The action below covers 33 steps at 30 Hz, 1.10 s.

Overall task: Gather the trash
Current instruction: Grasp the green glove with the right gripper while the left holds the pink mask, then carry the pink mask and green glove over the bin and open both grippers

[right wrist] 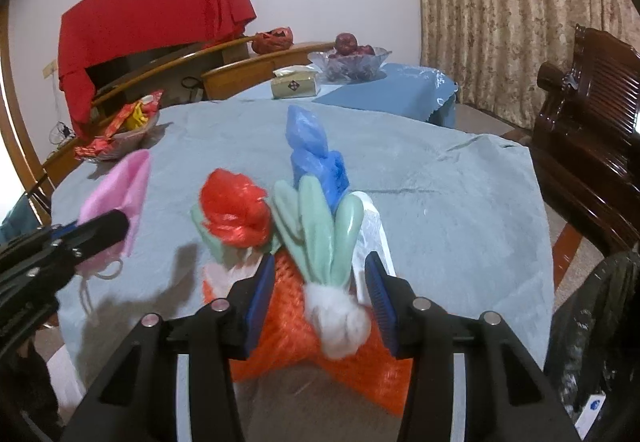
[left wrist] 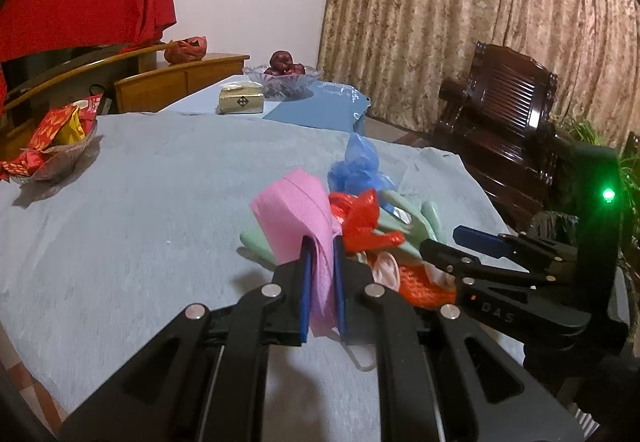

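My left gripper [left wrist: 322, 262] is shut on a pink face mask [left wrist: 296, 210], held just above the grey-blue tablecloth [left wrist: 140, 202]; the mask also shows in the right wrist view [right wrist: 120, 194]. Next to it lies a trash pile: a red plastic bag [right wrist: 234, 212], a blue plastic bag [right wrist: 314, 154], a pale green glove [right wrist: 316, 230], orange mesh netting [right wrist: 288, 326] and a white wad [right wrist: 340, 318]. My right gripper [right wrist: 320, 282] is open, its jaws on either side of the glove's cuff and the white wad, over the orange netting.
A dish of red snack packets [left wrist: 52, 146] sits at the table's left. A tissue box [left wrist: 240, 102] and a glass bowl of red fruit [left wrist: 284, 76] stand at the far end. A dark wooden chair [left wrist: 504, 114] and a dark bin [right wrist: 592, 342] are to the right.
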Each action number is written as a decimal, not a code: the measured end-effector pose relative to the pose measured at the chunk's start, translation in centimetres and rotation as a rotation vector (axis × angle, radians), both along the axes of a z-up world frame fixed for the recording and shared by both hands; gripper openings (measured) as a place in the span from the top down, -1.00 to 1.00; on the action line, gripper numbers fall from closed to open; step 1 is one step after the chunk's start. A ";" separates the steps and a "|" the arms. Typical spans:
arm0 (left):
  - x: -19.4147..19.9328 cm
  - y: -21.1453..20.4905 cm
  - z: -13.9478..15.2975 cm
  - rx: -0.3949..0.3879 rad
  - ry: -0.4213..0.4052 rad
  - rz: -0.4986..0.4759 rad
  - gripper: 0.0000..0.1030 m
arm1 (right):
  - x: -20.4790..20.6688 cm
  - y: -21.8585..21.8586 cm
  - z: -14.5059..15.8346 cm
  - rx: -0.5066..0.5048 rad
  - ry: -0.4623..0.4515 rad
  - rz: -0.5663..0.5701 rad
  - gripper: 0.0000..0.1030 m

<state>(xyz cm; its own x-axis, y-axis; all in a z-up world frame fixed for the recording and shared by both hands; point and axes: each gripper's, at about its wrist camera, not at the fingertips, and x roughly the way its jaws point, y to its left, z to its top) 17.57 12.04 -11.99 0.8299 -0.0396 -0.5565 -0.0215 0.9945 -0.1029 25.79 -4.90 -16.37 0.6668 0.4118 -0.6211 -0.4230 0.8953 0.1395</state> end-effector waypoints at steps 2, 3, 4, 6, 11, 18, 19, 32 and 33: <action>0.5 0.1 0.0 -0.002 -0.001 0.001 0.82 | 0.8 0.3 -0.2 -0.008 0.006 0.007 0.11; 0.6 0.2 -0.1 -0.004 -0.002 0.001 0.82 | 1.2 0.6 -0.3 -0.011 0.011 0.018 0.11; 0.8 0.2 -0.1 -0.006 -0.002 0.002 0.82 | 1.3 0.8 -0.5 -0.012 0.013 0.024 0.12; 1.1 0.2 -0.1 -0.010 -0.001 0.002 0.82 | 1.6 1.2 -0.6 -0.028 0.023 0.034 0.30; 1.2 0.2 0.0 -0.010 -0.003 0.001 0.82 | 1.5 1.0 0.0 -0.014 0.016 0.057 0.72; 0.7 -0.2 1.0 -0.014 -0.022 -0.001 0.82 | -0.3 0.0 2.4 0.056 -0.014 0.061 0.77; 0.5 -0.3 1.1 -0.014 -0.026 -0.004 0.82 | -0.6 -0.2 2.7 0.065 -0.017 0.061 0.77; -2.0 -2.6 4.2 -0.004 -0.088 -0.044 0.82 | -4.2 -3.2 7.9 0.189 -0.082 0.016 0.78; -2.1 -2.8 4.4 -0.003 -0.092 -0.049 0.82 | -4.4 -3.5 8.2 0.191 -0.087 0.013 0.78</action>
<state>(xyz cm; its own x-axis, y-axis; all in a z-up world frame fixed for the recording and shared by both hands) 15.46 9.22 -7.57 0.8743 -0.0827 -0.4782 0.0363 0.9937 -0.1056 21.35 -8.41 -8.18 0.7087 0.5255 -0.4707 -0.4520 0.8505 0.2689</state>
